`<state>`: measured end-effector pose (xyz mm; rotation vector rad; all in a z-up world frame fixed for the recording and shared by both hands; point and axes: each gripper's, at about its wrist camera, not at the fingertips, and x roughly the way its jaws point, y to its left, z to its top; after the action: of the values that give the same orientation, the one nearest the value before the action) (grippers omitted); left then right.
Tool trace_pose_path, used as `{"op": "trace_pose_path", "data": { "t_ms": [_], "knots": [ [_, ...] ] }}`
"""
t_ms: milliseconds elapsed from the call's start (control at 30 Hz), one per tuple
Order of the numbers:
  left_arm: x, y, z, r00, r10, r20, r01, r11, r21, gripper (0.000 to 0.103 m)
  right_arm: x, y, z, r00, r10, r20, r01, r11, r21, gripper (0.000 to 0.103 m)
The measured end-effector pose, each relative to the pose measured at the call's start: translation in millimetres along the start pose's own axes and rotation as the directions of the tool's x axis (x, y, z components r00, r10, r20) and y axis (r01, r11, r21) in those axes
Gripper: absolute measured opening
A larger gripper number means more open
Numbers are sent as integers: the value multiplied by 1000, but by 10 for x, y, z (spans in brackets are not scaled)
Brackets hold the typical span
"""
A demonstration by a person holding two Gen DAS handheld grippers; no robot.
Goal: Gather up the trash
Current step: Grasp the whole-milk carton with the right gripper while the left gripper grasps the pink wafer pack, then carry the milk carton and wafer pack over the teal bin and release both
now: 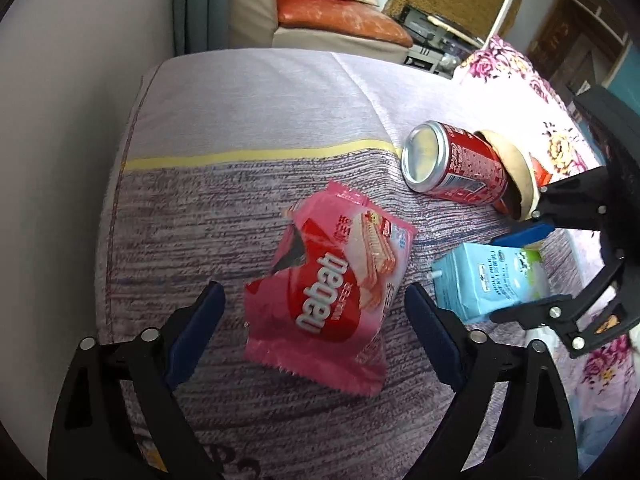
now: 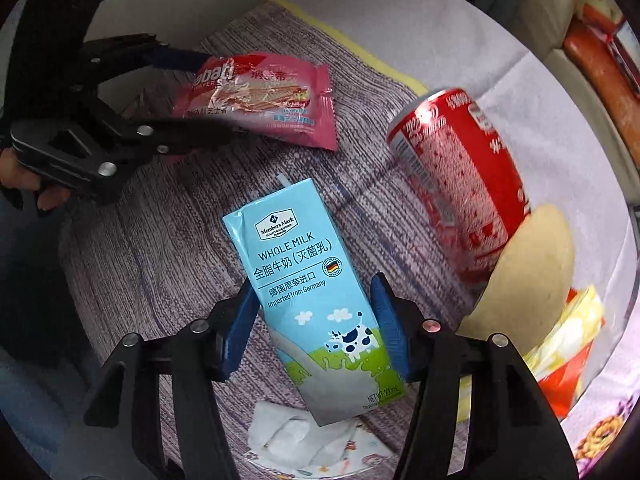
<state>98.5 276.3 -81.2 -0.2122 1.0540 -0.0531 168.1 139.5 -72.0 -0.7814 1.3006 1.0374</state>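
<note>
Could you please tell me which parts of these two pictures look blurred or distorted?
Left wrist view: the milk carton at the right looks smeared, and the fisheye bows the bed edge. Right wrist view: the red can is motion-blurred, while the carton's print stays sharp.

Setting: a home living room, indicated by a cream sofa (image 1: 256,4) with an orange cushion (image 1: 340,24) beyond the far edge of a quilted bedspread (image 1: 248,92), and a floral blanket (image 1: 516,80) at its right edge.
</note>
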Motion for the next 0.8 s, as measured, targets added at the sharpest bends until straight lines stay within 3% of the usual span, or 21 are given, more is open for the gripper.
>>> {"op": "trace_pose_path", "data": {
  "t_ms": [67,233,500,800],
  "knots": [
    [53,-27,-12,1000,-9,-21,9,1000,7,61,21,12,-23,1000,-6,1,6,1000,0,56],
    [-5,-31,-92,1000,-8,-4,8,1000,-19,46,95,18,-80,998,-42,35,41,999,29,55],
    [-212,-109,-194,1000,-4,17,5,996,-86,46,-259,-101,-531,990,-28,138,2,983,185,53],
    [-416,-732,-186,997,-58,49,60,998,-35,46,-748,-314,-1100,965,-65,253,-37,925,378,53]
  ]
}}
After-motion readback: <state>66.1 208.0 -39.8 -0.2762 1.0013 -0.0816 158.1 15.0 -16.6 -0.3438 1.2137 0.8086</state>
